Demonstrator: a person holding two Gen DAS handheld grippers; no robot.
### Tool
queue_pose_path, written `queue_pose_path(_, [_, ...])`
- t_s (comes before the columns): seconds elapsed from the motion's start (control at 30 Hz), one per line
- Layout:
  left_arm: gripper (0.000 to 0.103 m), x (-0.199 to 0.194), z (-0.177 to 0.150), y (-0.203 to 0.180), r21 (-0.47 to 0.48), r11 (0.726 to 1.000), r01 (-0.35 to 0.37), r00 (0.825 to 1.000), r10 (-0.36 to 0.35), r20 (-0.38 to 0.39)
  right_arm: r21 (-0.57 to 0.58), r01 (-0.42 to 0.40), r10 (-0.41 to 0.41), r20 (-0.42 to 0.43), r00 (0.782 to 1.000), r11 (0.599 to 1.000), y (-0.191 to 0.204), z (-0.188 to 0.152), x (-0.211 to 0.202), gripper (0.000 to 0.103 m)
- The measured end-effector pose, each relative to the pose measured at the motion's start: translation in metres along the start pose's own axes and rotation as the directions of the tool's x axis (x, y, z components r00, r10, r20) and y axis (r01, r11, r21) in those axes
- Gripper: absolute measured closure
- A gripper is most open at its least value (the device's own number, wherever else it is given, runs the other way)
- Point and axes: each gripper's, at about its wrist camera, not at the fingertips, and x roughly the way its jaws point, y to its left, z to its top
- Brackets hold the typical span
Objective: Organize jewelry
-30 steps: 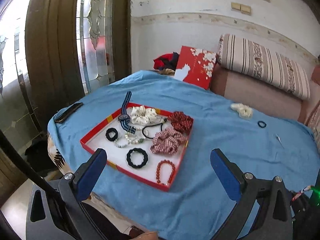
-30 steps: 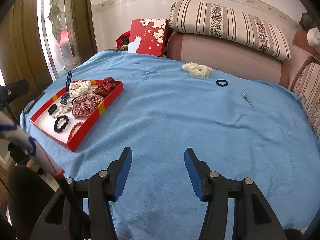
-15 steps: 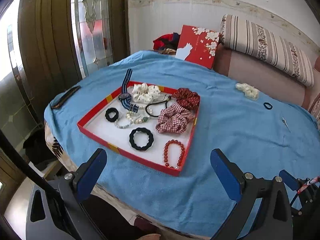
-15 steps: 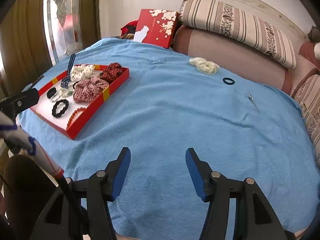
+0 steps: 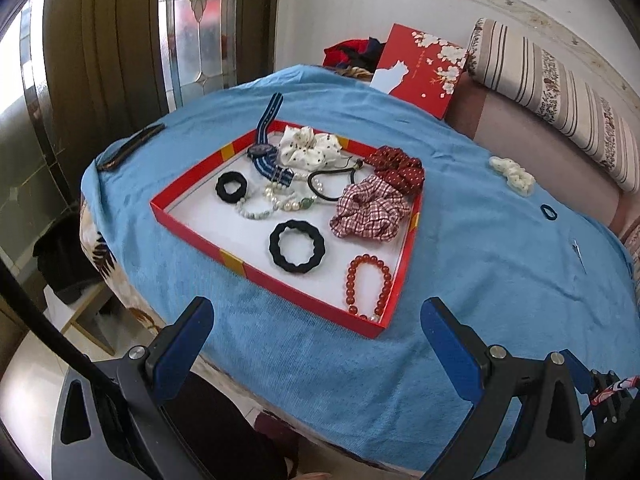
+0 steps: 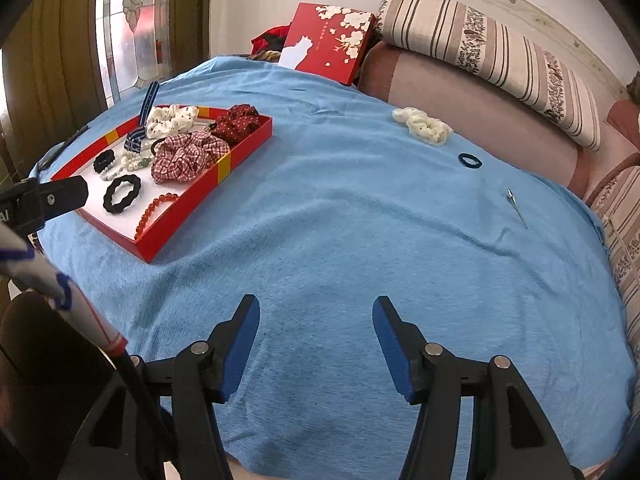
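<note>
A red tray (image 5: 280, 276) (image 6: 224, 164) on the blue cloth holds scrunchies, black hair rings, a red bead bracelet (image 5: 368, 284), pearl strands and a striped watch strap. A cream scrunchie (image 6: 422, 126) (image 5: 514, 176), a small black hair tie (image 6: 470, 161) (image 5: 549, 212) and a thin metal pin (image 6: 516, 206) lie loose on the cloth at the right. My left gripper (image 5: 316, 324) is open and empty just before the tray's near edge. My right gripper (image 6: 316, 320) is open and empty above bare cloth, well short of the loose items.
A red gift box lid (image 6: 326, 42) with white blossoms leans against the sofa at the back. A striped bolster (image 6: 492, 58) lies on the sofa. A dark flat case (image 5: 132, 146) lies at the cloth's left edge. The table edge drops off near both grippers.
Both grippers have moved forward and tilted down toward the table; the tray and loose items look closer. Both stay open. Nothing on the table has moved.
</note>
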Motion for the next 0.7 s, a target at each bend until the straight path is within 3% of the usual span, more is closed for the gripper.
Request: queue_pose_path(0.7, [0.0, 0.014, -0.009, -0.016, 0.038, 0.999, 0.01, 0.999, -0.008, -0.053, 0.008, -0.007, 0.007, -0.018, 1.0, 1.0, -0.002, 0.009, 0.014, 0.039])
